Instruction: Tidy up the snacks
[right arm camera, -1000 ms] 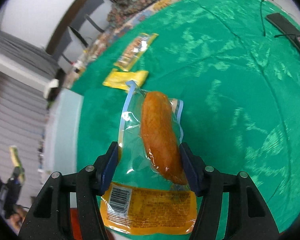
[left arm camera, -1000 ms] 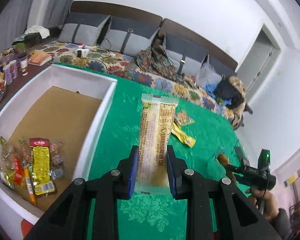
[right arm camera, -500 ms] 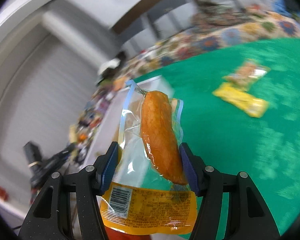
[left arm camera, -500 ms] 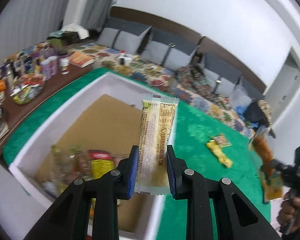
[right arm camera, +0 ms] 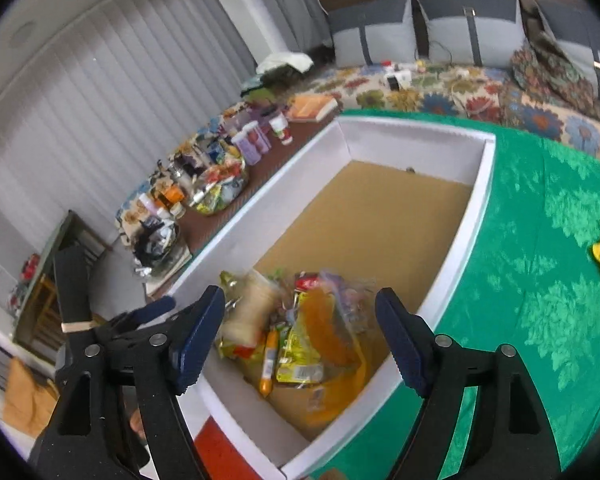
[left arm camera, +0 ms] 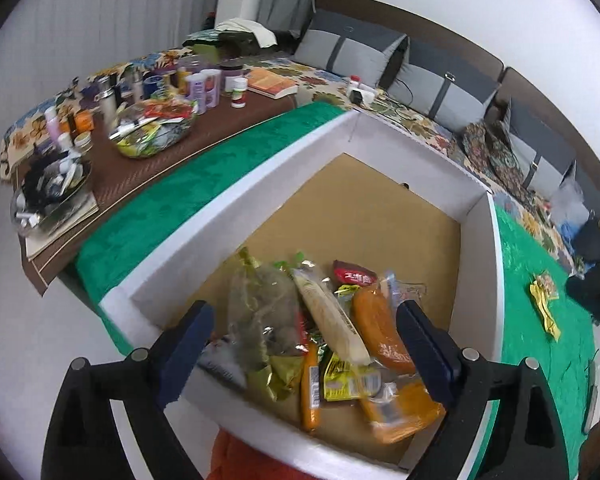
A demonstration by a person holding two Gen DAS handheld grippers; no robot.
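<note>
Both tongs, left (left arm camera: pixel 304 350) and right (right arm camera: pixel 300 338), are just opening over the white box's (left arm camera: pixel 236 224) near corner, nothing between jaws; next, lifting clear before fetching the bench's (right arm camera: pixel 540 280) right-edge packets (left arm camera: pixel 545 307)

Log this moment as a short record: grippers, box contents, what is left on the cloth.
left gripper: open, nothing between the pads, above the box; jaws have just been opening
right gripper: open, empty, above the box; jaws have just been opening
box: white walls, brown floor, on the green cloth
cream bar: in the box, on the snack pile
orange sausage pack: in the box, beside the cream bar
left out: yellow packets on the cloth
</note>
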